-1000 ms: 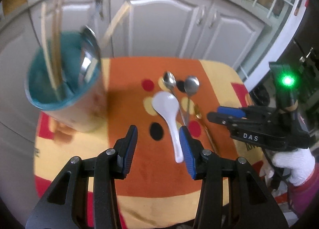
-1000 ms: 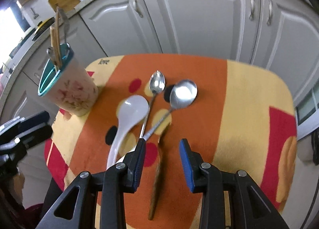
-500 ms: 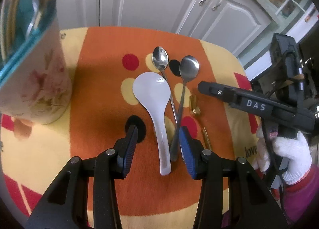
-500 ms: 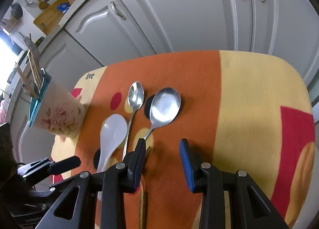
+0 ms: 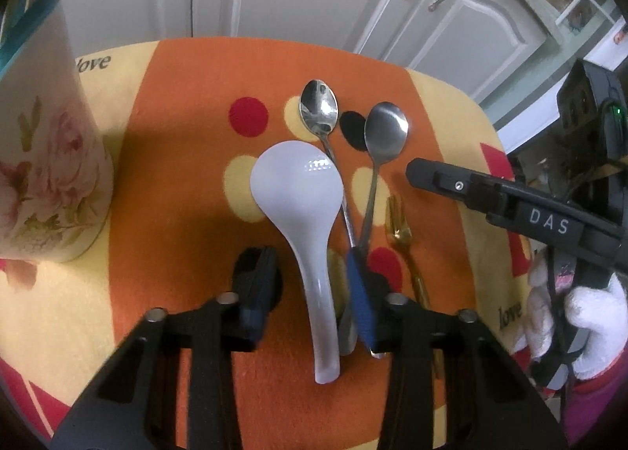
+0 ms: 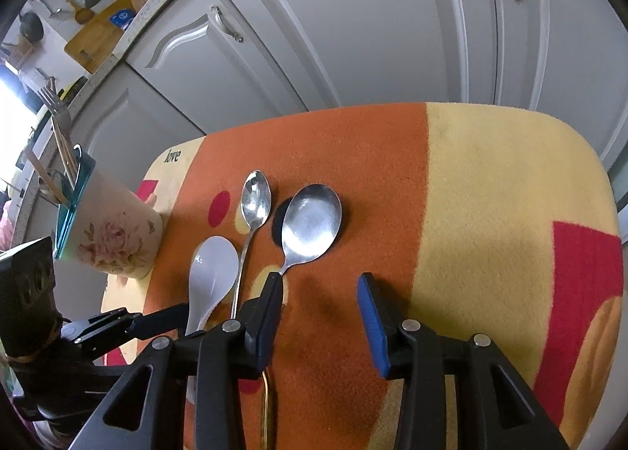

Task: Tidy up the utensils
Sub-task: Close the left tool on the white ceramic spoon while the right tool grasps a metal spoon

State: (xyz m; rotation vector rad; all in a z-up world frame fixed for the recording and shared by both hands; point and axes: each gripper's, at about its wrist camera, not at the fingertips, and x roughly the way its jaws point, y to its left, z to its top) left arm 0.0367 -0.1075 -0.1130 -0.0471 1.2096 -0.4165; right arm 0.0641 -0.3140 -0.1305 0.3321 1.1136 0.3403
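Note:
A white ceramic spoon (image 5: pixel 304 210) lies on the orange and yellow cloth (image 5: pixel 180 183). My left gripper (image 5: pixel 310 285) is open and low over the cloth, its jaws on either side of the spoon's handle. Right of it lie a small steel spoon (image 5: pixel 320 112), a larger steel spoon (image 5: pixel 386 136) and a gold fork (image 5: pixel 400 226). The floral utensil cup (image 5: pixel 43 159) with a teal rim stands at the left. My right gripper (image 6: pixel 320 293) is open and empty just right of the large steel spoon (image 6: pixel 312 222). The white spoon (image 6: pixel 212 273) and cup (image 6: pixel 110 242) show there too.
Grey cabinet doors (image 6: pixel 353 38) stand right behind the table's far edge. The cup holds chopsticks and a fork (image 6: pixel 59 136). The right gripper's body (image 5: pixel 510 206) reaches in from the right in the left wrist view. Bare cloth (image 6: pixel 510 195) lies at the right.
My left gripper has moved forward and down from beside the cup, and its jaws now straddle the white spoon's handle. My right gripper has shifted right and forward, past the gold fork.

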